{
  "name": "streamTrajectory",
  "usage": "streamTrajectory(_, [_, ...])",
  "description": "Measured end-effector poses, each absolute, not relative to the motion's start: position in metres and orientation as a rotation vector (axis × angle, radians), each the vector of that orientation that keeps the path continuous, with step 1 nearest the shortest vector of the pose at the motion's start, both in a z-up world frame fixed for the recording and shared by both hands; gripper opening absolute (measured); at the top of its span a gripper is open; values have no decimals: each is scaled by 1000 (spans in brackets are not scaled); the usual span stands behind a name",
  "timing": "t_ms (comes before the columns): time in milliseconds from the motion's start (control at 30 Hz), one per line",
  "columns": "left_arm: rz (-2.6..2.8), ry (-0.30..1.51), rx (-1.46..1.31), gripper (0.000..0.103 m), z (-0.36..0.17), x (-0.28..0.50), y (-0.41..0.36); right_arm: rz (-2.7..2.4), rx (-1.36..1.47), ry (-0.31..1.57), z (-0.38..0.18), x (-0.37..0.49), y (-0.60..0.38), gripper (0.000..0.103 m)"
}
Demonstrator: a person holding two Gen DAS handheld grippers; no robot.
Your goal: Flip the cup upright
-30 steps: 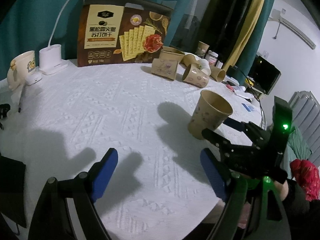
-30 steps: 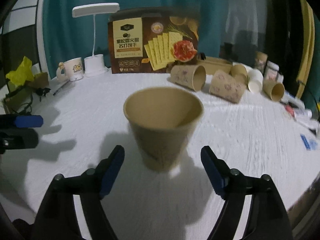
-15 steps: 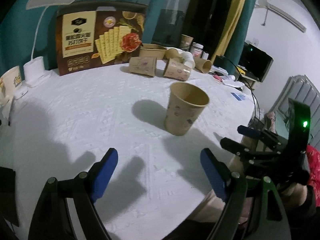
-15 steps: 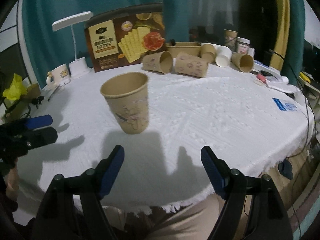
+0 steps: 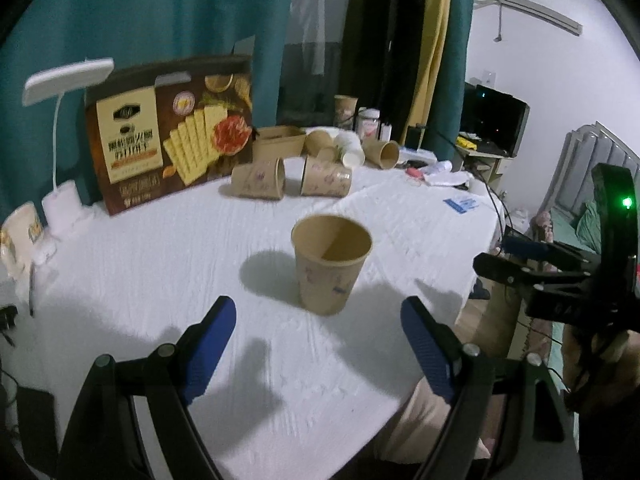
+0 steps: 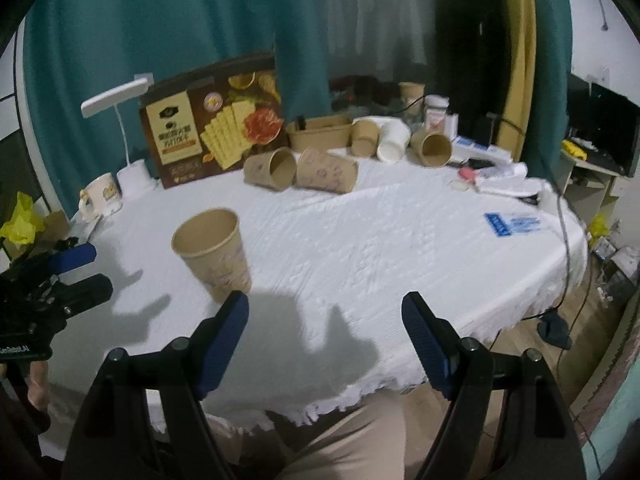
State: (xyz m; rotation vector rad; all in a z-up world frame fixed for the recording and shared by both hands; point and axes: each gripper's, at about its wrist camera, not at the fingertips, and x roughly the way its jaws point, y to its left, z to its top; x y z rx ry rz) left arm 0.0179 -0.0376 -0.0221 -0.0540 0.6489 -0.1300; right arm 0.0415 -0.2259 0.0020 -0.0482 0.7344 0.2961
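- Your left gripper [image 5: 318, 344] has its blue-padded fingers [image 5: 208, 338] spread wide with nothing between them; they hover above the desk [image 5: 168, 264], short of the cup.
- Your right gripper [image 6: 324, 338] is likewise wide apart and empty, over the near edge of the desk, with the cup ahead and to the left of its left finger [image 6: 224, 332].
- The cup [image 5: 330, 262] stands upright on its base, mouth up, on the white cloth, apart from both pairs of fingers. From the right wrist view it [image 6: 214, 252] seems to lean, but that is probably the lens.
- By the look of it the flip is done, so the step in hand is a clean retreat: keep the fingers wide and draw both grippers straight back and up, away from the rim.
- Mind the light paper wall; a brush from a pad would likely tip it again.
- Further out, several more paper cups [image 5: 258, 180] lie on their sides by the cracker box [image 5: 168, 132], with a desk lamp [image 5: 64, 80] and a mug [image 6: 100, 198] at the left; leave them be.
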Motion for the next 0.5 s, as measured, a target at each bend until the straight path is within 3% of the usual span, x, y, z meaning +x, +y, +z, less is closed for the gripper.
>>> streamTrajectory(500, [-84, 480, -65, 91, 49, 5, -39, 303, -72, 533, 89, 25, -227, 80])
